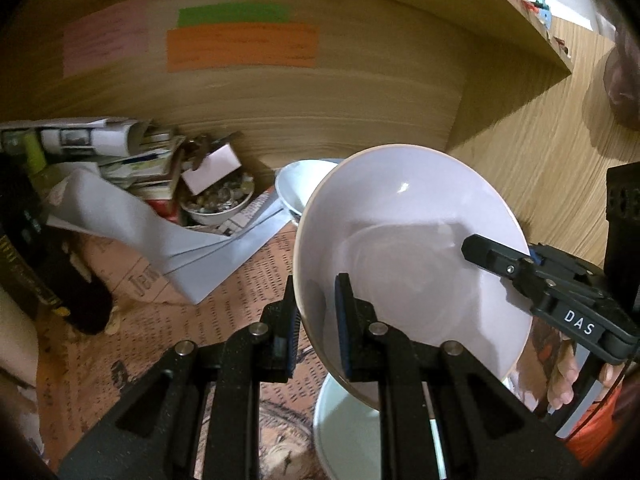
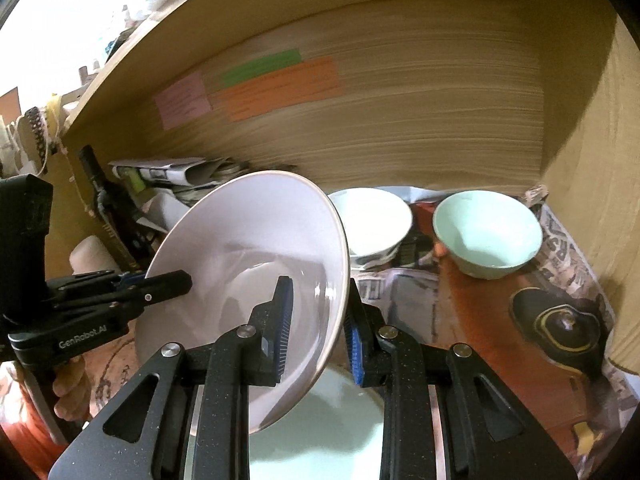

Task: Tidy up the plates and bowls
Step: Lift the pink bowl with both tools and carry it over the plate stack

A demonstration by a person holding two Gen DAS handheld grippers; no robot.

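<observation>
White plate (image 1: 408, 264) tilts steeply between both claws, face toward the cameras.

Plate (image 2: 248, 264) tilted above another plate (image 2: 320, 432), two bowls (image 2: 486, 236) behind

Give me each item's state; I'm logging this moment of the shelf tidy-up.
White plate: tilted, held off the shelf at opposite rims by both tools.
Left tool: shut on the plate's rim.
Right tool: shut on the plate's rim.
Green bowl: upright, empty.
White bowl: upright, behind the plate.
Pale dish: flat, beneath the plate.
</observation>
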